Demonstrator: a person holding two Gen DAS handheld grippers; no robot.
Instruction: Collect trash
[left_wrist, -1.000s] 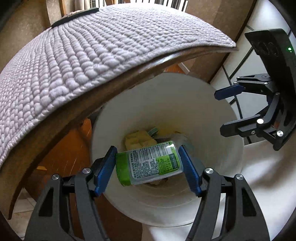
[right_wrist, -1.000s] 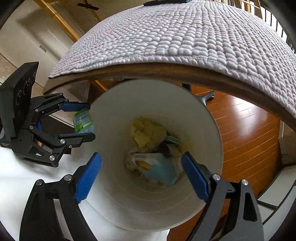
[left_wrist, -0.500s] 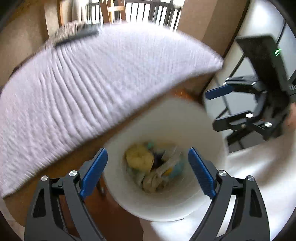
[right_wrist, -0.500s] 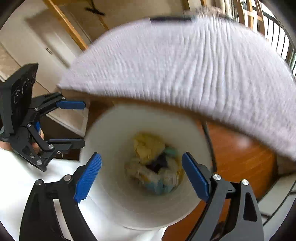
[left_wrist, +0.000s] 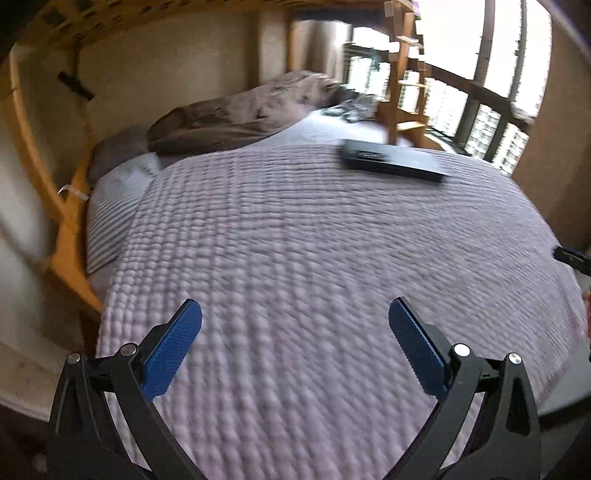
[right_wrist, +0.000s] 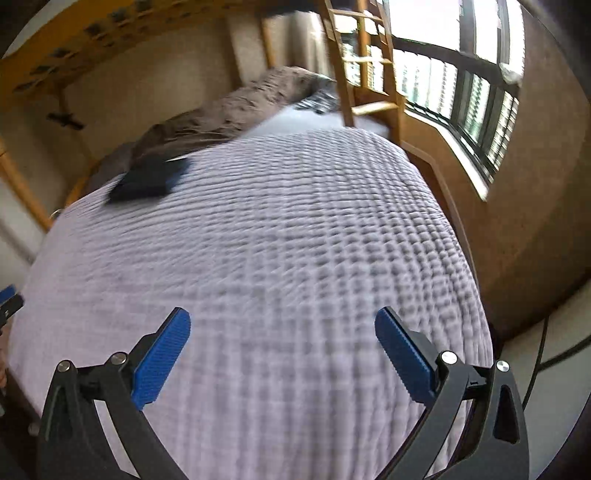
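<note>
Trash unseen; both hand-held grippers (left_wrist: 295, 314) (right_wrist: 282, 319), jaws just spread, empty above the quilt (left_wrist: 314, 229)

Left gripper (left_wrist: 295, 317) jaws just opened wide, empty, over quilted bedspread (left_wrist: 314, 240); black flat device (left_wrist: 393, 160) far side.

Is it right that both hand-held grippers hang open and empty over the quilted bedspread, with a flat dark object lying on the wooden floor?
Not quite. The flat dark object lies on the quilted bedspread, not on the floor, as the left wrist view shows. The rest holds: the left hand-held gripper and the right hand-held gripper are open, nothing between their pads.
</note>
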